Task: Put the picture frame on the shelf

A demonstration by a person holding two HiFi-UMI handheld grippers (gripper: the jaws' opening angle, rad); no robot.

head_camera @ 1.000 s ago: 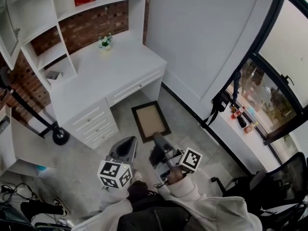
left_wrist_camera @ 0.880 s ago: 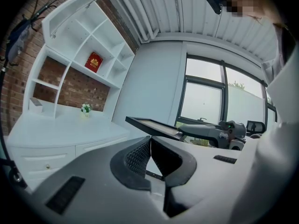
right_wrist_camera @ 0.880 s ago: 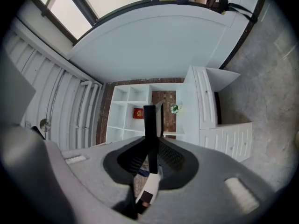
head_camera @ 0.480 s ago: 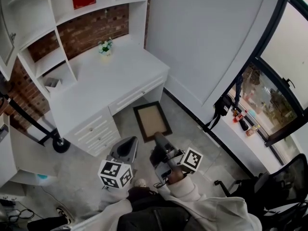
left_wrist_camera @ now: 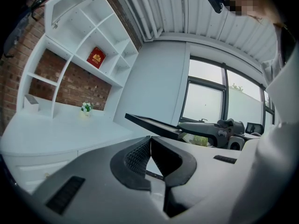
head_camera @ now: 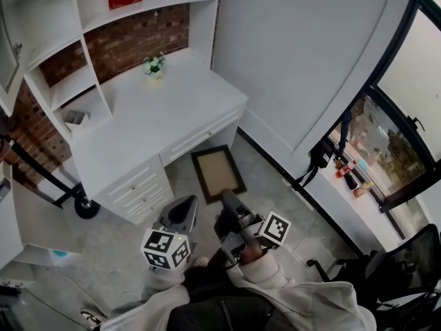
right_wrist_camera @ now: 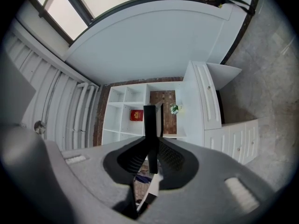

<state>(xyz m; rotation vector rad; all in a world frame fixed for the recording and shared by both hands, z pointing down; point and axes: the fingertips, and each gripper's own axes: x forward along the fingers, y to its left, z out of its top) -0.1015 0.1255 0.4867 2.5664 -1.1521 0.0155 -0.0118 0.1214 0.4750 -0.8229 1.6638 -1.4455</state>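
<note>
Carry step, mid-frame: right gripper (head_camera: pixel 227 197) clamped on frame (head_camera: pixel 216 172) edge; left gripper (head_camera: pixel 185 204) closed, empty. Next, probably: raise toward shelf (head_camera: pixel 71 83), upper left.

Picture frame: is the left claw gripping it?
No, the left claw is shut on nothing; the picture frame sits clamped edge-on in the right claw.

The grey moulded-plastic left gripper (head_camera: pixel 185 201) and its twin, the right gripper (head_camera: pixel 225 196), have smooth matt shells with black ribbed pads (left_wrist_camera: pixel 135 155) set in dark curved recesses. Each carries a white marker cube (head_camera: pixel 165 249) printed with black squares. Behind the marker cube come loose off-white sleeves (head_camera: pixel 267 272), and between them a dark garment (head_camera: pixel 217 314).
</note>
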